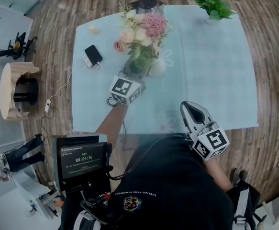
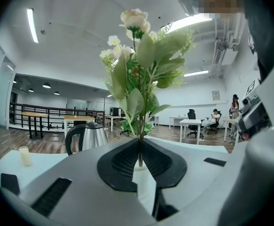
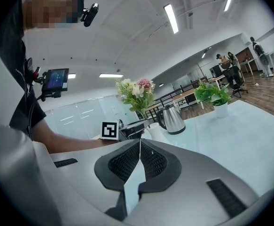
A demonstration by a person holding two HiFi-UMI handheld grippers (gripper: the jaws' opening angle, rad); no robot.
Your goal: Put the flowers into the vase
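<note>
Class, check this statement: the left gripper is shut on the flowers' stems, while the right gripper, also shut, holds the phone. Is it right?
No. The right gripper is shut on nothing, as the right gripper view shows; the phone lies on the table. The left gripper does grip the flowers by their stems.

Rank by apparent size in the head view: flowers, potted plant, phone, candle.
1. flowers
2. potted plant
3. phone
4. candle
The flowers sit higher, nearer the camera, so their lead over the plant may be partly nearness.
</note>
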